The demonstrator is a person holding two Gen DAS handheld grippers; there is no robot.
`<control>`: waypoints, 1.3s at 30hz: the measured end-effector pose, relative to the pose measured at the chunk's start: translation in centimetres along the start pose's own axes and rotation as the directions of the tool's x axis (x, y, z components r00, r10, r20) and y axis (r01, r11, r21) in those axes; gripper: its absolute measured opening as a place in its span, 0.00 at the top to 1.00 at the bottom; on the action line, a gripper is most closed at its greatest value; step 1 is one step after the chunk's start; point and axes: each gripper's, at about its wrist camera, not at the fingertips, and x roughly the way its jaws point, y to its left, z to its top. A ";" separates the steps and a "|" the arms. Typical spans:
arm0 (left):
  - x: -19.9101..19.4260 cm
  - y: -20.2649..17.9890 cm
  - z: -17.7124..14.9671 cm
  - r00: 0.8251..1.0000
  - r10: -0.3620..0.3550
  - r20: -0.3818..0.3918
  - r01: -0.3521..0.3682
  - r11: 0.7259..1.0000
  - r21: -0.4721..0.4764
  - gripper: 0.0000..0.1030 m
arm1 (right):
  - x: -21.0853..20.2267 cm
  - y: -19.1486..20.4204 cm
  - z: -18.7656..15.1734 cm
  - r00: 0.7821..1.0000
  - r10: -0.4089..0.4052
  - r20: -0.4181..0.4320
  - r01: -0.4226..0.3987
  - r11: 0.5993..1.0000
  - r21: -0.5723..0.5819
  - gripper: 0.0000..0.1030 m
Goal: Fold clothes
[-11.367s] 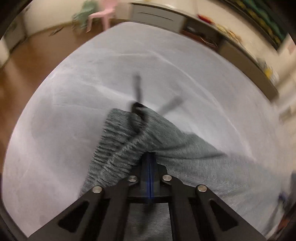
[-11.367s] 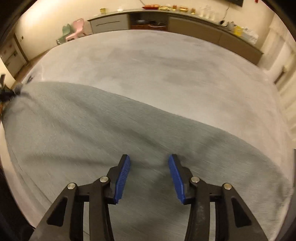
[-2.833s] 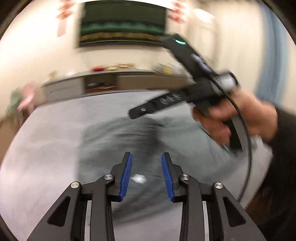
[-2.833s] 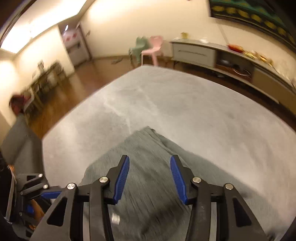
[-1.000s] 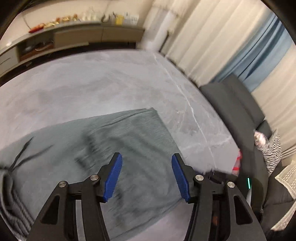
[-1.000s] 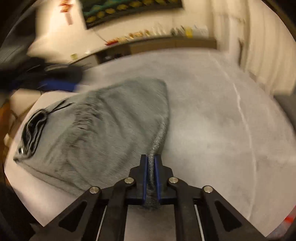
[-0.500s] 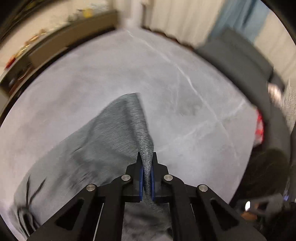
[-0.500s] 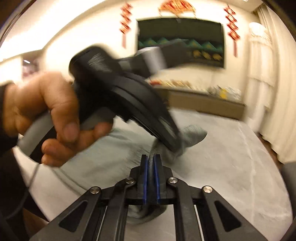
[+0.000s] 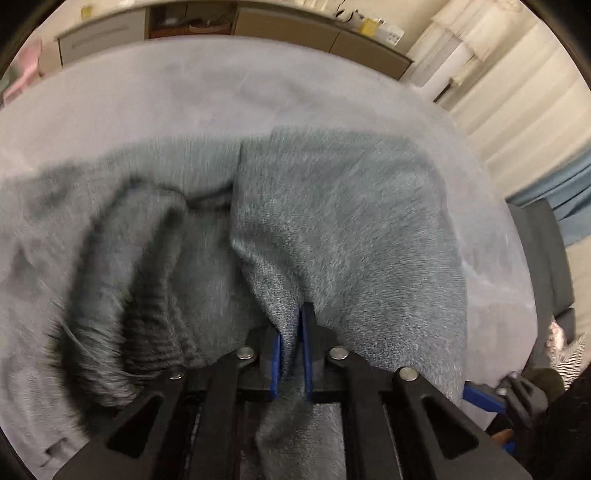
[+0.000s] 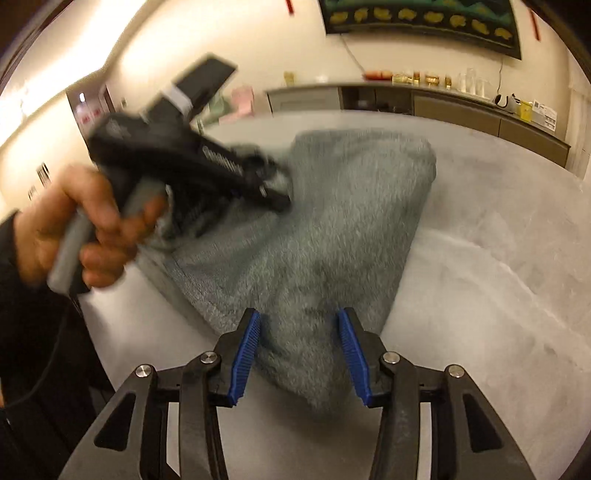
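Grey sweatpants lay doubled over on the pale grey table. Our left gripper pinched a hem fold between pressed-together pads; our right gripper stood spread over the near end, gripping nothing. We judged the left should lay its edge flush before letting go, avoiding wrinkles.

Pale grey table surface is filling the mid-ground. A long low sideboard is running along the far wall, with small bottles and jars standing on top. A dark framed picture is hanging above it. Pale curtains are hanging at right; a dark grey sofa is sitting below them. A pink chair is showing at far left
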 end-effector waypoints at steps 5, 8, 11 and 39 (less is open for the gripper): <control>-3.9 1.1 -0.8 0.995 -0.077 0.065 0.076 0.997 0.009 0.78 | -4.9 0.0 4.6 0.990 -0.005 0.138 0.007 1.000 -0.015 0.53; -6.8 2.3 -1.7 0.986 -0.108 0.129 0.110 0.994 -0.007 0.74 | -2.6 -0.4 8.0 0.991 -0.067 0.111 0.074 0.996 -0.054 0.54; -9.4 5.0 -2.5 0.979 -0.095 0.179 0.104 0.994 -0.045 0.75 | 4.7 -2.1 7.4 0.979 -0.152 -0.133 0.147 0.988 -0.051 0.56; -12.6 13.6 -10.9 0.964 -0.211 0.161 0.237 0.957 -0.166 0.74 | 15.7 11.8 20.0 0.961 -0.115 -0.252 0.064 0.977 -0.204 0.83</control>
